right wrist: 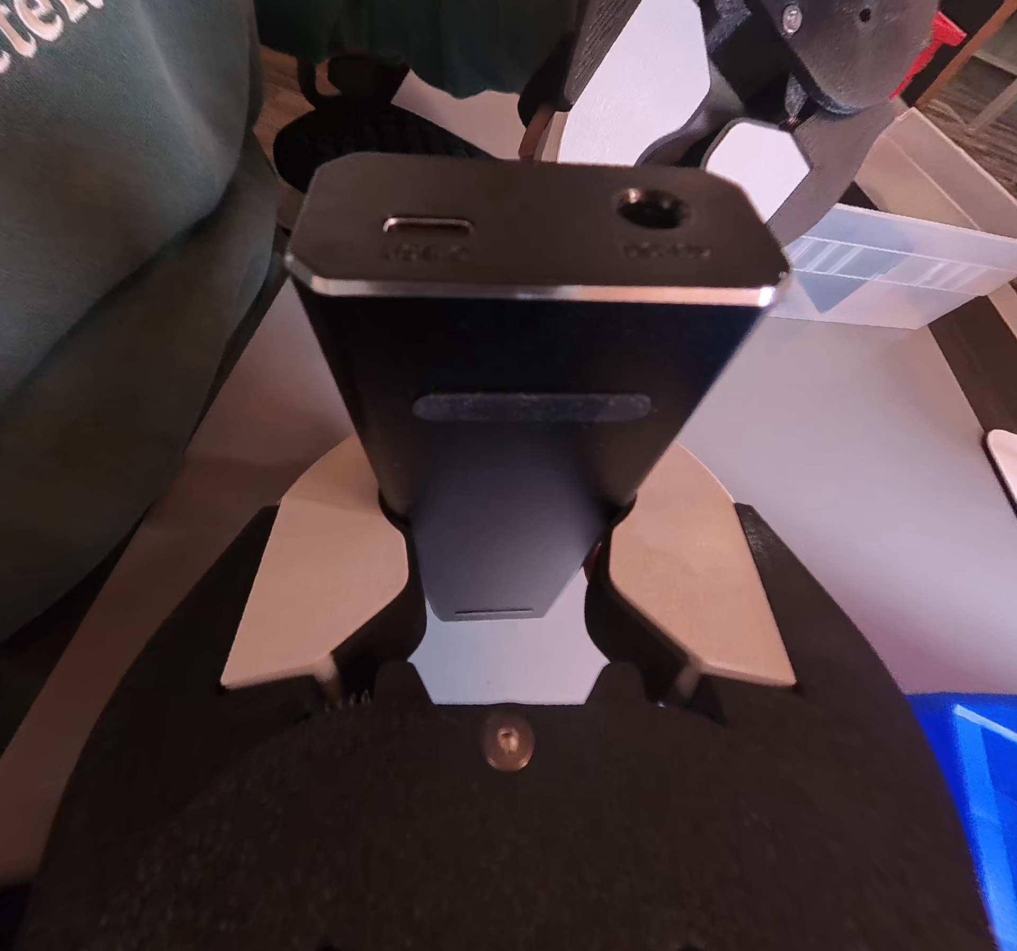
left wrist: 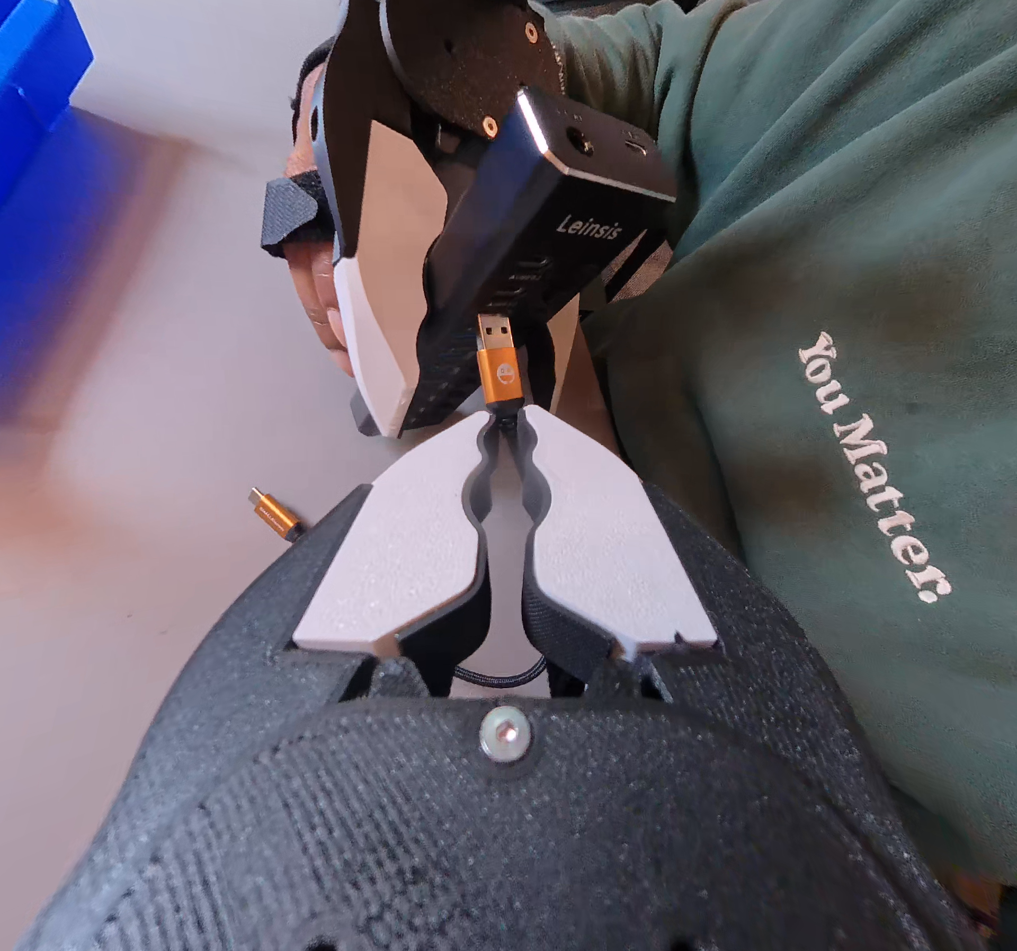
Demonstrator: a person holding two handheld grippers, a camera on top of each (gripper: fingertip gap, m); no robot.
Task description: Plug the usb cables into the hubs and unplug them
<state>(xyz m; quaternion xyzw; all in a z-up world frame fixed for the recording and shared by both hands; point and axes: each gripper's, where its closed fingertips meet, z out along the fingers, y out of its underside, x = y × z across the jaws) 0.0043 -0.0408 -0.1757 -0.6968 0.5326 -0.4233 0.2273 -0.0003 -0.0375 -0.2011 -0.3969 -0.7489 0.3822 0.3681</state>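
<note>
In the left wrist view my left gripper [left wrist: 503,421] is shut on the black braided cable just behind its orange USB-A plug [left wrist: 497,360]. The plug points up at the port side of a dark rectangular hub [left wrist: 528,220]. Its metal tip meets the hub's edge and most of the metal shell still shows. My right gripper [right wrist: 506,517] is shut on the hub [right wrist: 523,352] and holds it above the table, end face with two sockets turned toward its camera. The cable's other orange plug [left wrist: 275,520] lies on the table.
A person's green sweatshirt [left wrist: 825,319] fills the right of the left wrist view, close behind both grippers. A blue bin [left wrist: 33,71] stands at the far left. A clear plastic box [right wrist: 880,264] sits on the white table [right wrist: 770,484] behind the hub.
</note>
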